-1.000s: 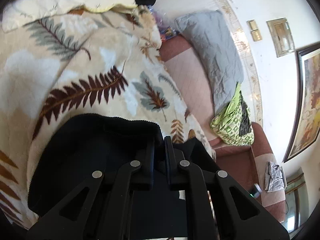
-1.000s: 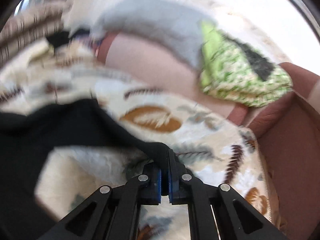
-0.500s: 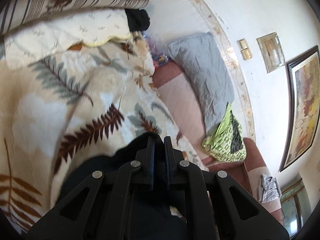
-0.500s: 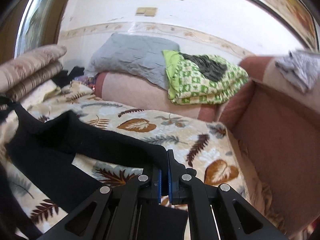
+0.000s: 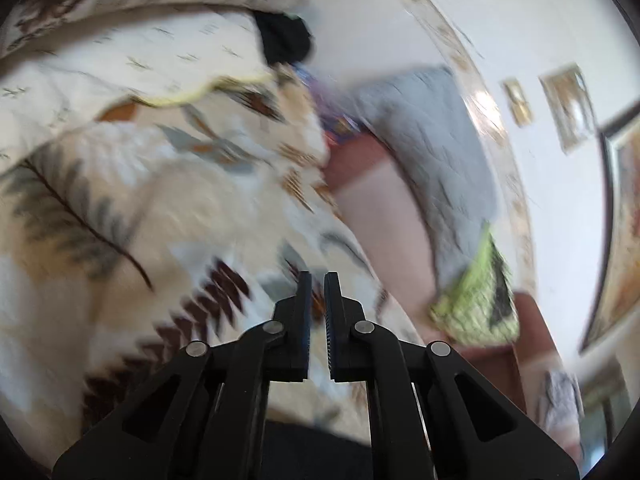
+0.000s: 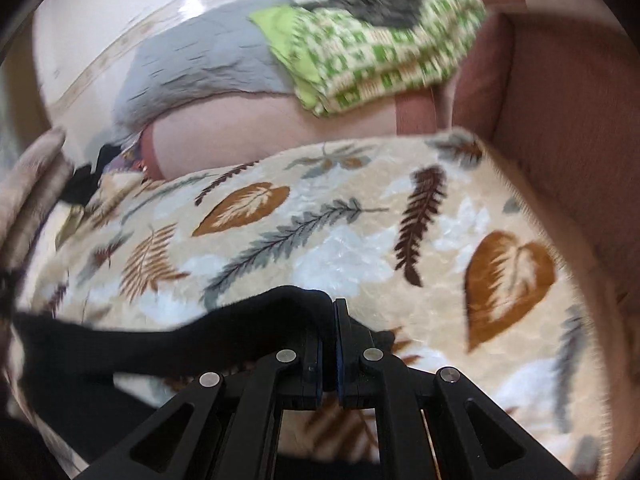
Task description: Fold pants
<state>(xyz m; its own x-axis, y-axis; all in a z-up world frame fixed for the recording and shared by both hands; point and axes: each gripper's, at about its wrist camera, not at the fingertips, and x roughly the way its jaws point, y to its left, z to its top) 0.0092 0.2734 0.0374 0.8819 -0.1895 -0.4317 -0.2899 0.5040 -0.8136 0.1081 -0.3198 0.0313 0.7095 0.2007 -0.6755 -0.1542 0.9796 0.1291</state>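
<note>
Since the earlier frames, the black knit pants (image 6: pixel 132 344) have slipped out from between our left gripper (image 5: pixel 317 300) fingers: in the left wrist view the jaws now stand nearly pressed together with nothing between them, and only a dark strip of the cloth shows at the bottom edge of that frame. In the right wrist view our right gripper (image 6: pixel 329 344) is pinching a fold of the black fabric, which trails off toward the lower left of the frame, lifted in a sagging band over the blanket.

We judge the pants soft, limp and light; they droop wherever unsupported and will not keep a shape. The knit looks grippy, not slippery. Good holds would be at a hem or waistband corner, one in each gripper, so the cloth hangs flat.

Beneath lies the cream plush blanket with leaf and feather prints (image 6: pixel 360 240), filling mid-frame. Beyond it, in the upper part of the right view, sit a grey quilted pillow (image 6: pixel 192 60) and a green checked folded cloth (image 6: pixel 372 44) on the reddish sofa (image 6: pixel 560 100).
</note>
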